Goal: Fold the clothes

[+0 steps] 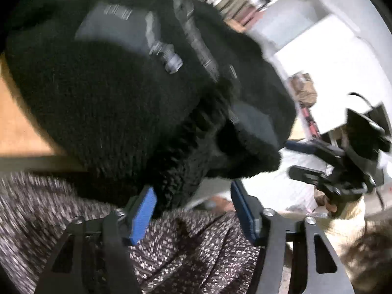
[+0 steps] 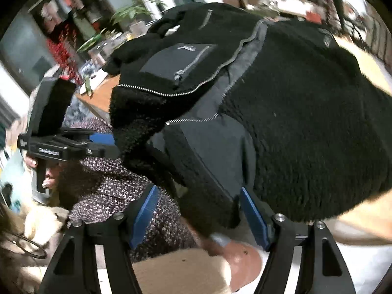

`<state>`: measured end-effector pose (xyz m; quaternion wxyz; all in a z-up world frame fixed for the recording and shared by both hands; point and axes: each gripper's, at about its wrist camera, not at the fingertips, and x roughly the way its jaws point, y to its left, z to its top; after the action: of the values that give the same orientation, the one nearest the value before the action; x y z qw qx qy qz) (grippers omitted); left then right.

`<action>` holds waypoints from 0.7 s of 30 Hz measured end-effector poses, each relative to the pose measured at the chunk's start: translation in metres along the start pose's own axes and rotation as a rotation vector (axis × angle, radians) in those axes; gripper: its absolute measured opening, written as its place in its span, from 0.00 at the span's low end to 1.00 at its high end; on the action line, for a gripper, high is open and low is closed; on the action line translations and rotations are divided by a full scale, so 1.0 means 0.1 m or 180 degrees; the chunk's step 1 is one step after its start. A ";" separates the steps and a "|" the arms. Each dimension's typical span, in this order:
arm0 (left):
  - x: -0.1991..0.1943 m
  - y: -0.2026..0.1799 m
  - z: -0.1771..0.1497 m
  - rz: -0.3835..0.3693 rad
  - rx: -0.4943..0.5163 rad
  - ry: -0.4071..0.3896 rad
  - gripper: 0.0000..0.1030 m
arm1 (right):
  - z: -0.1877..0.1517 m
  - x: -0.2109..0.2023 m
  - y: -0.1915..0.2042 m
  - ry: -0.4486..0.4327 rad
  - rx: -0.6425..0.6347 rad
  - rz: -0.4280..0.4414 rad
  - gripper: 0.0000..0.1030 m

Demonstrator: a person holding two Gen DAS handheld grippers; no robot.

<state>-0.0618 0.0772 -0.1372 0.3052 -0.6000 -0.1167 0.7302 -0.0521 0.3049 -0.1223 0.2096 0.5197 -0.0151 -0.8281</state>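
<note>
A black fleece jacket (image 1: 110, 93) with grey zip pockets lies bunched on a wooden table (image 1: 14, 112). In the left wrist view my left gripper (image 1: 193, 196) is open, its blue pads either side of the jacket's near hem. In the right wrist view the jacket (image 2: 306, 122) fills the frame, with silver zips and a grey chest pocket (image 2: 176, 61). My right gripper (image 2: 198, 201) is open around the jacket's lower edge, which hangs between the pads. The right gripper shows in the left wrist view (image 1: 343, 169); the left gripper shows in the right wrist view (image 2: 107, 142).
A speckled purple-grey knit garment (image 1: 183, 250) lies below the jacket, also in the right wrist view (image 2: 117, 186). White furniture (image 1: 330, 56) stands behind. Shelves and a green plant (image 2: 127, 12) are at the back. A person's knee and beige cloth (image 2: 196, 264) are near.
</note>
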 end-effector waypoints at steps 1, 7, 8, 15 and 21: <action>0.02 0.07 -0.01 0.0019 -0.0125 0.0083 0.21 | 0.02 0.03 -0.01 0.0016 0.0001 -0.0036 0.82; -0.34 0.21 -0.04 -0.0869 -0.0316 -0.0091 0.14 | 0.11 -0.02 -0.07 -0.0200 0.0005 0.0244 0.82; -0.38 0.25 -0.03 -0.0955 -0.0351 -0.0129 0.14 | 0.14 -0.04 -0.07 -0.0259 -0.0002 0.0323 0.82; -0.29 0.52 0.07 -0.0615 -0.0736 -0.0103 0.14 | 0.68 0.04 0.12 -0.0623 -0.0238 0.0409 0.79; -0.32 0.51 0.01 -0.0134 -0.0678 -0.0183 0.14 | 1.17 0.62 0.48 -0.0378 -0.0830 0.0762 0.78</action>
<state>-0.0753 0.0185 -0.1388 0.2514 -0.6053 -0.2149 0.7240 -0.1609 0.2165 -0.1096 0.3710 0.4329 0.0183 -0.8214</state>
